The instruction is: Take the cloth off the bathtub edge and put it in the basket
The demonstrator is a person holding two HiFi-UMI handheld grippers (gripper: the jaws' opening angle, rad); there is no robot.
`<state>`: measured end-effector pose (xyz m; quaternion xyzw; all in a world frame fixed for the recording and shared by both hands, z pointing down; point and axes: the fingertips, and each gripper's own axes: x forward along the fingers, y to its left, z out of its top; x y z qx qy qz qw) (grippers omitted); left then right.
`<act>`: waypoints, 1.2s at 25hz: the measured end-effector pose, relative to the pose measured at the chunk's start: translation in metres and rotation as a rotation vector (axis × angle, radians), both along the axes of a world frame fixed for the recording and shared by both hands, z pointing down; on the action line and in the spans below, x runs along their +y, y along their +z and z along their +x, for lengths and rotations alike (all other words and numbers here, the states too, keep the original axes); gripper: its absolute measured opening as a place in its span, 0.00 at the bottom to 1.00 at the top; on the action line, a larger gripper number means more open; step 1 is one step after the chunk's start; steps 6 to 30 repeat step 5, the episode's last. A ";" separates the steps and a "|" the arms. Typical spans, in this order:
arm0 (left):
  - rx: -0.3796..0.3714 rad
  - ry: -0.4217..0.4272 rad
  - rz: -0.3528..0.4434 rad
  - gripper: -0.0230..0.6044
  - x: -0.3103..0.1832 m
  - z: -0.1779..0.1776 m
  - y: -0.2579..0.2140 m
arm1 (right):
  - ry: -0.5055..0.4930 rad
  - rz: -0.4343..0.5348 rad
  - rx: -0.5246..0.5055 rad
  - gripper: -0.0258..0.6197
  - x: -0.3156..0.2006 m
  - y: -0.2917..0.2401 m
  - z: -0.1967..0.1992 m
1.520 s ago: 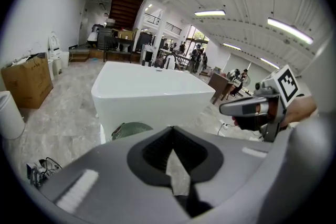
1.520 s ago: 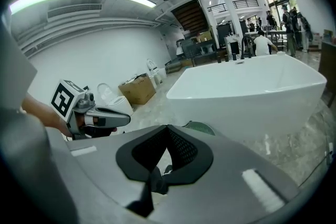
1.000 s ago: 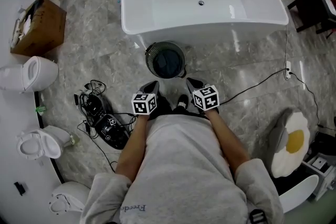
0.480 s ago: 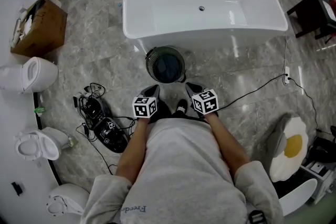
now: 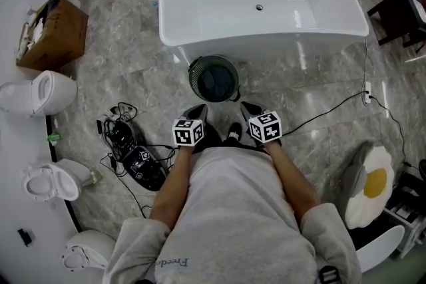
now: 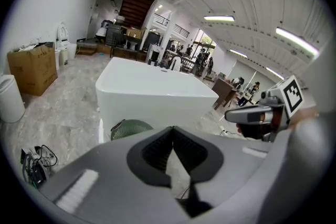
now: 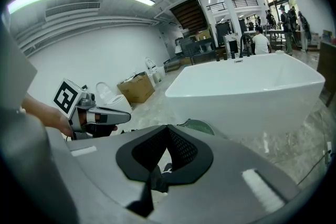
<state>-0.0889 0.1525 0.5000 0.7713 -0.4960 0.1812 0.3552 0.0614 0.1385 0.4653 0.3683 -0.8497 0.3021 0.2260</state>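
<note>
The white bathtub (image 5: pixel 279 43) stands ahead with no cloth on its visible rim. In front of it sits the round green basket (image 5: pixel 194 73), and a dark blue cloth (image 5: pixel 216 82) lies inside it. My left gripper (image 5: pixel 198 113) and right gripper (image 5: pixel 247 108) are held close to my body, just short of the basket, both shut and holding nothing. In the left gripper view the left gripper (image 6: pixel 172 131) shows its jaws closed together, with the basket (image 6: pixel 128 128) and tub (image 6: pixel 152 97) beyond. In the right gripper view the right gripper (image 7: pixel 168 131) is likewise closed, pointing at the basket (image 7: pixel 198 126).
A cardboard box (image 5: pixel 50 33) and toilets (image 5: pixel 36 93) (image 5: pixel 50 181) line the left wall. A tangle of cables and devices (image 5: pixel 130 153) lies on the floor to my left. A power cord (image 5: pixel 333 110), an egg-shaped cushion (image 5: pixel 369 183) and a dark table (image 5: pixel 399 13) are to the right.
The head view has drifted slightly, so the tub and basket sit a little lower right in frame. Both grippers stay shut near my body, and the cloth stays in the basket.
</note>
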 end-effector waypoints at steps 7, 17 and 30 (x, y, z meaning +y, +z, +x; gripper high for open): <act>-0.001 -0.005 0.001 0.13 0.002 -0.005 -0.001 | -0.007 0.003 -0.001 0.04 0.002 0.000 -0.006; -0.001 -0.005 0.001 0.13 0.002 -0.005 -0.001 | -0.007 0.003 -0.001 0.04 0.002 0.000 -0.006; -0.001 -0.005 0.001 0.13 0.002 -0.005 -0.001 | -0.007 0.003 -0.001 0.04 0.002 0.000 -0.006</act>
